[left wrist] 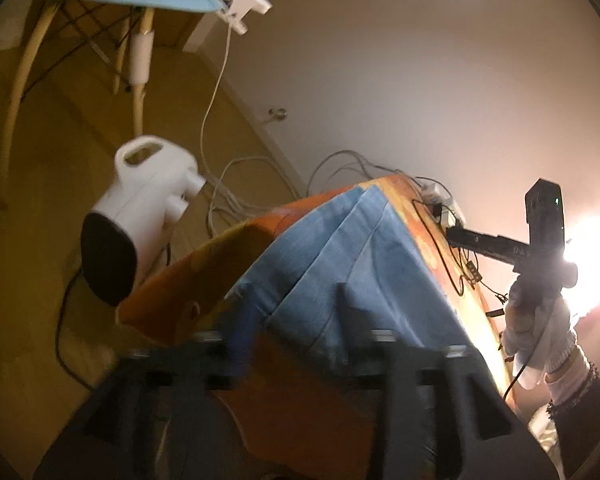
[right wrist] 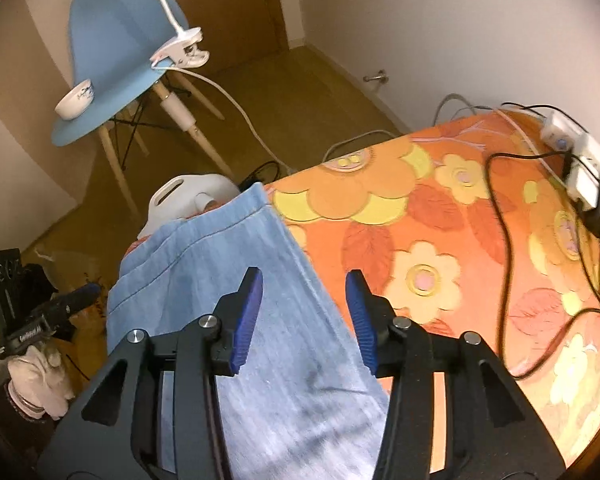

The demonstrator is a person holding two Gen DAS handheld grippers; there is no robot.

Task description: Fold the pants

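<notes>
The blue denim pants (right wrist: pixel 236 280) are lying along the left part of the worktop (right wrist: pixel 440 248), which is wearing an orange flowered cloth, with the leg ends reaching toward the far left corner and partly draping over the left edge. In the left wrist view the pants (left wrist: pixel 340 248) are showing as overlapping layers of denim lying on the same cloth.

The right gripper (right wrist: pixel 306 316) is hovering above the near part of the pants with its blue-padded fingers (right wrist: pixel 246 320) spread wide apart and nothing between them; the right edge of the denim is running beneath the gap. The left gripper (left wrist: pixel 296 320) is blurred, its two fingers standing apart over the near denim; whether they are touching the fabric I cannot tell. In the right wrist view the left gripper (right wrist: pixel 72 300) is sitting off the left edge of the worktop, carried by a white-gloved hand (right wrist: pixel 40 372).

A white garment steamer (right wrist: pixel 188 200) is standing just beyond the far left corner. A white power strip (right wrist: pixel 576 152) with black cables is lying at the far right of the worktop. Farther back, a blue chair (right wrist: pixel 116 60) is carrying a small white bowl (right wrist: pixel 74 100) and a white clip lamp (right wrist: pixel 182 50).
</notes>
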